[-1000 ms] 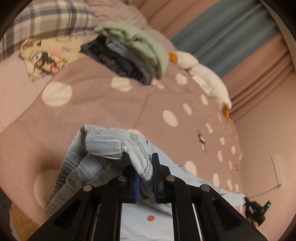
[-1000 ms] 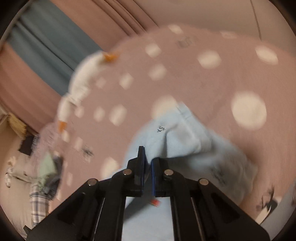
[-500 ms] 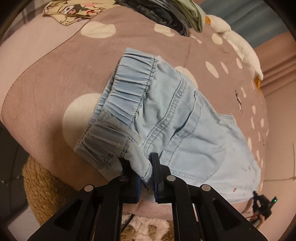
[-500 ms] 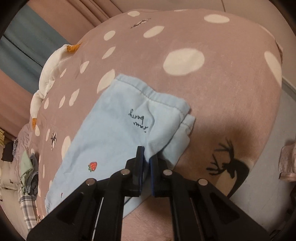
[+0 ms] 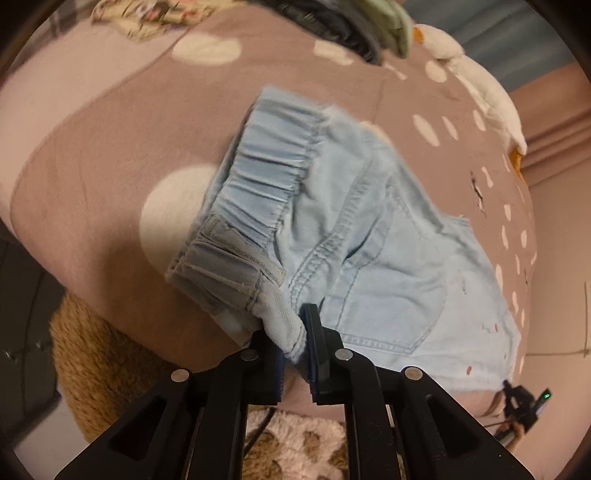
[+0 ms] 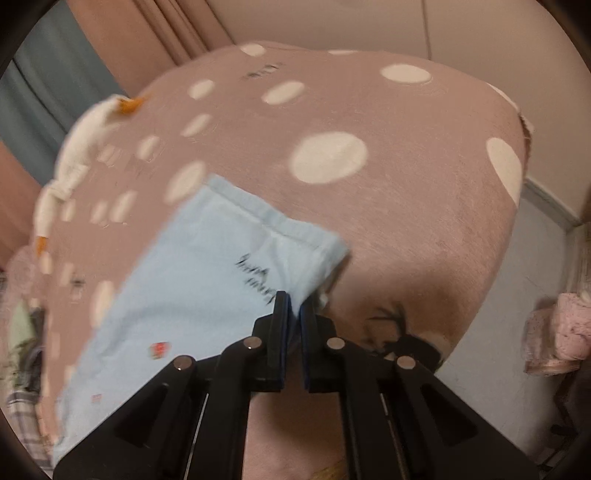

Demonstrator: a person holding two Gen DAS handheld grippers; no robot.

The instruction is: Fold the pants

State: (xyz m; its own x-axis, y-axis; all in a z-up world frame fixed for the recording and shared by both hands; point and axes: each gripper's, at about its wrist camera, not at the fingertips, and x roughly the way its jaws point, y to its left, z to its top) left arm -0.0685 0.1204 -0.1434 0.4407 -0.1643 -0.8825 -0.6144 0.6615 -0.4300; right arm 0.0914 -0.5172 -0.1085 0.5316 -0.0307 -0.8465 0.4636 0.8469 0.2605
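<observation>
Light blue denim pants (image 5: pixel 369 236) lie folded lengthwise on a pink bedspread with cream dots (image 5: pixel 92 184). In the left wrist view the gathered elastic waistband (image 5: pixel 266 177) faces me, and my left gripper (image 5: pixel 295 332) is shut on the waistband's near corner at the bed's edge. The right wrist view shows the leg end of the pants (image 6: pixel 207 280), with black script and a small red strawberry print. There my right gripper (image 6: pixel 291 306) is shut on the near corner of the leg hems.
A stack of folded clothes (image 5: pixel 358 22) and a patterned cloth (image 5: pixel 147 14) sit at the far side of the bed. A white plush goose (image 5: pixel 480 85) lies along the curtain side. Below the bed edge are a tan furry stool (image 5: pixel 96 365) and a spotted rug (image 5: pixel 303 443).
Both grippers came down from holding the pants in the air, and the pants now lie spread flat on the bed. In the last half second little shifted.
</observation>
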